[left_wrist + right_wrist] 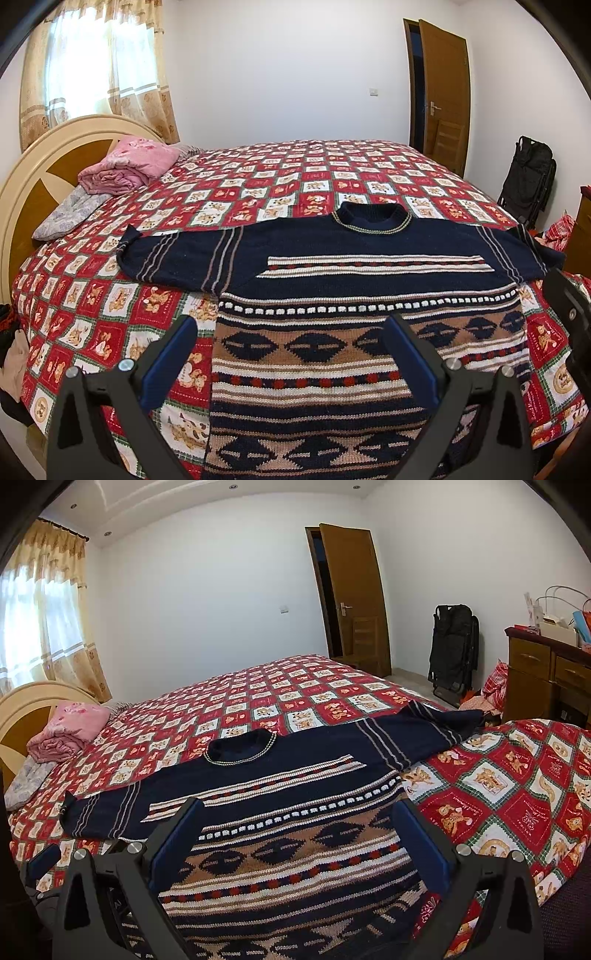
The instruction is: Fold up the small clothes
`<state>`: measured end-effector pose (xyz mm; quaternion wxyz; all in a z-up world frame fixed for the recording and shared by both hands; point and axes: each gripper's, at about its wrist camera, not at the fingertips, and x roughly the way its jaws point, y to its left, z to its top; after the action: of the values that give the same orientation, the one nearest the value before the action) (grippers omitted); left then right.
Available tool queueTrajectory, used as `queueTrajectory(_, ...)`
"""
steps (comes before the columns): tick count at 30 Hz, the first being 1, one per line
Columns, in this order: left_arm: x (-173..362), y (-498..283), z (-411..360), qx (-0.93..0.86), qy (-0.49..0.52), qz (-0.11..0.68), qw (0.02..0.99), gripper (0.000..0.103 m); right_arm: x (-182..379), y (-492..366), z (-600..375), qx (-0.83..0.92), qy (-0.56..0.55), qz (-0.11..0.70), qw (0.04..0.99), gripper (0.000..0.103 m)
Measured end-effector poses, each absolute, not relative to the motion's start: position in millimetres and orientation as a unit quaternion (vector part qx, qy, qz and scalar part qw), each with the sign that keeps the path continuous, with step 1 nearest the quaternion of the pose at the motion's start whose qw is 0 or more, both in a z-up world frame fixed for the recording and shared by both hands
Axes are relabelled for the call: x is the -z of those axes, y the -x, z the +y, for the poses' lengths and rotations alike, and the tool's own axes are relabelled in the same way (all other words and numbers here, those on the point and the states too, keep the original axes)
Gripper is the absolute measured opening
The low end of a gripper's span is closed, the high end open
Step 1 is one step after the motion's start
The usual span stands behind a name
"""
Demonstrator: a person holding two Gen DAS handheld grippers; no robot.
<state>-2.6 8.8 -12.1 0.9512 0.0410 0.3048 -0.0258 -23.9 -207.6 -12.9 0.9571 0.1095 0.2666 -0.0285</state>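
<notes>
Spread flat on the bed [332, 166], a sweater [332, 332] fills the lower centre, collar far, sleeves running left-right. Hovering near the hem, left gripper [291, 354] and right gripper [299, 834], both jaws apart, empty, about equally near.

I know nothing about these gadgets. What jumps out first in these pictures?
A navy patterned sweater lies flat, sleeves spread, on a bed with a red checked bedspread. Open black grippers frame it in front, left and right. A pink folded blanket sits by the headboard.
</notes>
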Motion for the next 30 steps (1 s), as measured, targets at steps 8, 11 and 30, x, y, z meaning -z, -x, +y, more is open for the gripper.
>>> queueTrajectory(8, 13.1, 2.4, 8.8, 0.026, -0.039, 0.308, 0.95, 0.103, 13.1, 23.8, -207.9, 0.028, -0.11, 0.267, 0.957, 0.102)
queueTrajectory(11, 13.3, 2.5, 8.3, 0.026, -0.038, 0.309, 0.95, 0.103, 13.2, 23.9, -207.6, 0.029, -0.11, 0.267, 0.957, 0.102)
queueTrajectory(30, 23.4, -18.7, 5.5, 0.02, -0.039, 0.336, 0.941, 0.103, 36.4, -8.7, -221.9, 0.046, -0.128, 0.311, 0.941, 0.102)
